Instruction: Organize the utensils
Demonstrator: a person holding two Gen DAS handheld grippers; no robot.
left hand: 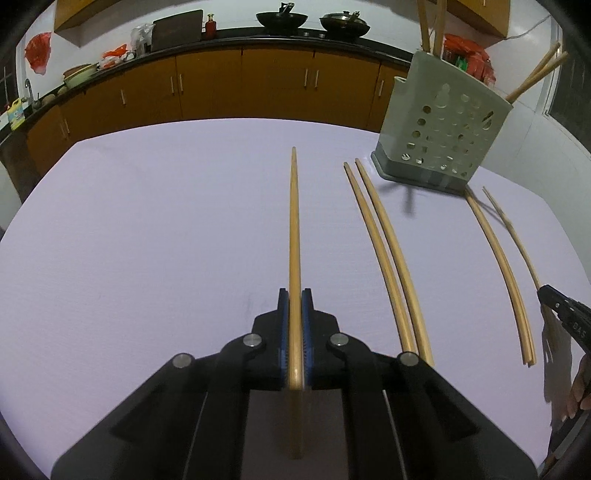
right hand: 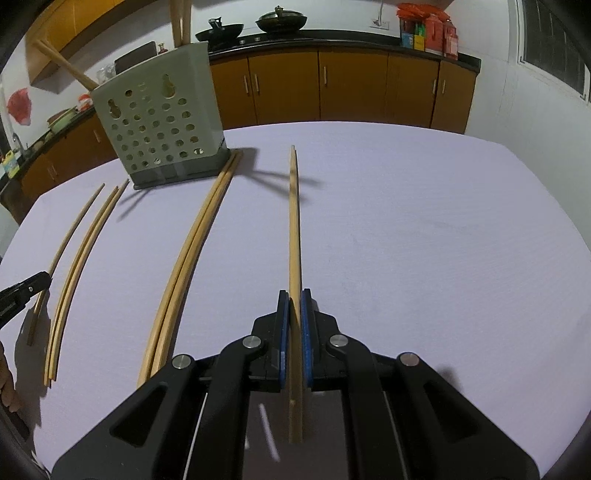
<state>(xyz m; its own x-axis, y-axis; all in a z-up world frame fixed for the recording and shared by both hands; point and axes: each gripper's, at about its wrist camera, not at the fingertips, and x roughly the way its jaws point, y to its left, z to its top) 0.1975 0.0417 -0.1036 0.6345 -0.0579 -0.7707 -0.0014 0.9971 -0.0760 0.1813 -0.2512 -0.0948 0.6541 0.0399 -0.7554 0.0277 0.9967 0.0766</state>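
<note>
My left gripper (left hand: pixel 294 295) is shut on a single wooden chopstick (left hand: pixel 294 221) that points straight ahead over the pale table (left hand: pixel 147 240). My right gripper (right hand: pixel 294 295) is shut on another chopstick (right hand: pixel 294 221) in the same way. Each gripper shows at the edge of the other's view: the right gripper (left hand: pixel 554 301) and the left gripper (right hand: pixel 26 288). Between them lie two pairs of chopsticks (left hand: pixel 384 254) (left hand: pixel 506 280), side by side on the table. A grey-green perforated utensil holder (left hand: pixel 443 122) (right hand: pixel 159 118) stands behind them with several chopsticks (left hand: pixel 535 74) upright in it.
Behind the table runs a dark counter on brown cabinets (left hand: pixel 273 85), with woks (left hand: pixel 282 18), bottles and red bags on it. A hand (left hand: pixel 580 391) shows at the right edge of the left wrist view. A window (right hand: pixel 554 48) is at the far right.
</note>
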